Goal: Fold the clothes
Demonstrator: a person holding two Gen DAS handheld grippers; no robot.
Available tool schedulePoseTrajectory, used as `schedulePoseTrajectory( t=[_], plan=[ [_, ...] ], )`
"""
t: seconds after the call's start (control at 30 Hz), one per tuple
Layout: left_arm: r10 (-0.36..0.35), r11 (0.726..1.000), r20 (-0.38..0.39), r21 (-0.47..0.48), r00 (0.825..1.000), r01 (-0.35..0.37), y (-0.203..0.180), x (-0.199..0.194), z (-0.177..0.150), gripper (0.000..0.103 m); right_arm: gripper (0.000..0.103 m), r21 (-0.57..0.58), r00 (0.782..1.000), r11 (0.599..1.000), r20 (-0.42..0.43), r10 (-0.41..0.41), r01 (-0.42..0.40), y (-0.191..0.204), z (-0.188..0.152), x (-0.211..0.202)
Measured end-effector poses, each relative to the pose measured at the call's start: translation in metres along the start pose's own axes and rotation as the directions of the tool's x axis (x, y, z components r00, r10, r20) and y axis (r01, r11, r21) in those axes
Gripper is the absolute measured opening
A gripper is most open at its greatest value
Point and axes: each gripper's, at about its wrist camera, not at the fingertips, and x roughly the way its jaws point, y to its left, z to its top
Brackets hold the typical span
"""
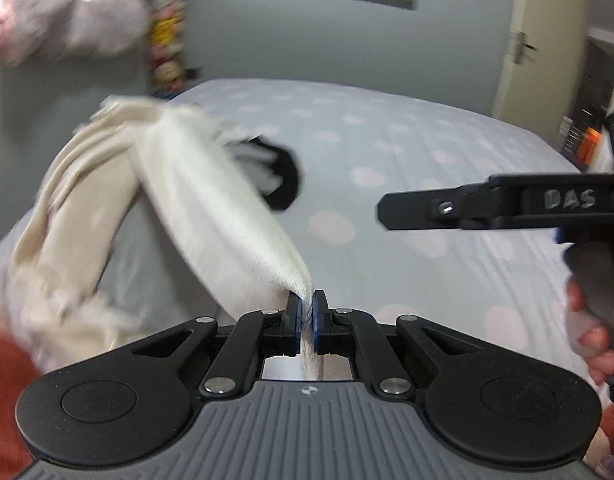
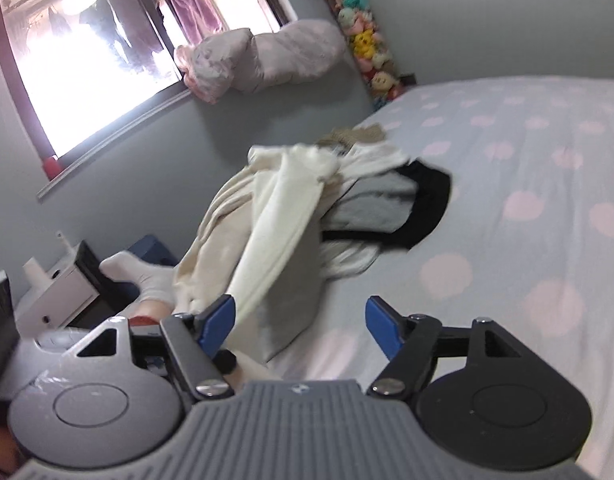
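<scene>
Cream garment [image 1: 211,216] is pinched at one corner by the left tongs [image 1: 307,320], trailing away leftward over the bed [image 1: 427,152]. Right tongs [image 2: 301,330] gape empty beside it, a black-and-grey garment [image 2: 391,204] lying ahead.

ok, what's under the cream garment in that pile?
A grey piece and a black piece stick out beneath the cream garment on the bed. Anything deeper is covered.

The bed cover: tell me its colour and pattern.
The bed cover is pale blue-grey with soft pink round spots, clearest in the right wrist view.
</scene>
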Motion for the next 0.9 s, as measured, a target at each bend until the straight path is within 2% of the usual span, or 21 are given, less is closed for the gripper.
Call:
schedulePoseTrajectory(
  t=[0.07,0.17,0.3,0.37,0.43,0.47,0.5,0.57,0.67,0.73,0.8,0.9],
  plan=[
    [0.012,1.0,0.012,-0.027,1.0,-0.011,0.003,-0.005,-0.008,0.003,0.073,0.014,0.999,1.0,-0.039,0.024,-0.024,0.008,-0.008,0.009],
    [0.004,0.999,0.023,-0.052,1.0,-0.002,0.006,-0.01,-0.011,0.003,0.058,0.05,0.993,0.997,-0.1,0.061,-0.057,0.021,-0.015,0.024],
    [-0.042,0.996,0.025,-0.078,0.999,0.044,0.011,-0.014,-0.016,0.003,0.058,0.073,0.982,0.993,-0.16,0.105,-0.094,0.037,-0.019,0.042],
    [-0.088,0.99,0.033,-0.105,0.996,0.091,0.009,-0.013,-0.015,0.003,0.058,0.072,0.975,0.992,-0.189,0.114,-0.102,0.044,-0.02,0.051],
    [-0.113,0.986,0.038,-0.119,0.993,0.117,0.01,-0.014,-0.017,0.003,0.046,0.071,0.968,0.991,-0.218,0.122,-0.109,0.051,-0.021,0.06],
    [-0.116,0.986,0.04,-0.112,0.992,0.12,0.008,-0.015,-0.018,0.003,0.024,0.08,0.965,0.991,-0.233,0.125,-0.109,0.053,-0.023,0.063],
    [-0.116,0.987,0.041,-0.105,0.992,0.12,0.007,-0.016,-0.019,0.003,0.014,0.087,0.963,0.99,-0.239,0.125,-0.107,0.052,-0.023,0.063],
    [-0.127,0.986,0.044,-0.105,0.991,0.131,0.006,-0.018,-0.019,0.003,0.012,0.087,0.963,0.991,-0.238,0.124,-0.106,0.051,-0.025,0.06],
    [-0.162,0.979,0.061,-0.112,0.985,0.168,0.003,-0.024,-0.021,0.005,0.008,0.034,0.977,0.997,-0.2,0.081,-0.075,0.052,-0.022,0.046],
    [-0.174,0.979,0.073,-0.094,0.982,0.18,-0.002,-0.028,-0.02,0.013,0.007,0.001,0.988,1.0,-0.156,0.021,-0.021,0.047,-0.018,0.032],
    [-0.146,0.986,0.07,-0.072,0.987,0.151,-0.005,-0.027,-0.02,0.02,0.007,-0.001,0.993,0.999,-0.11,-0.034,0.034,0.035,-0.013,0.016],
    [-0.105,0.991,0.055,-0.074,0.993,0.109,-0.003,-0.025,-0.019,0.02,0.007,0.021,0.991,0.992,-0.058,-0.12,0.122,0.01,-0.009,-0.013]
  ],
)
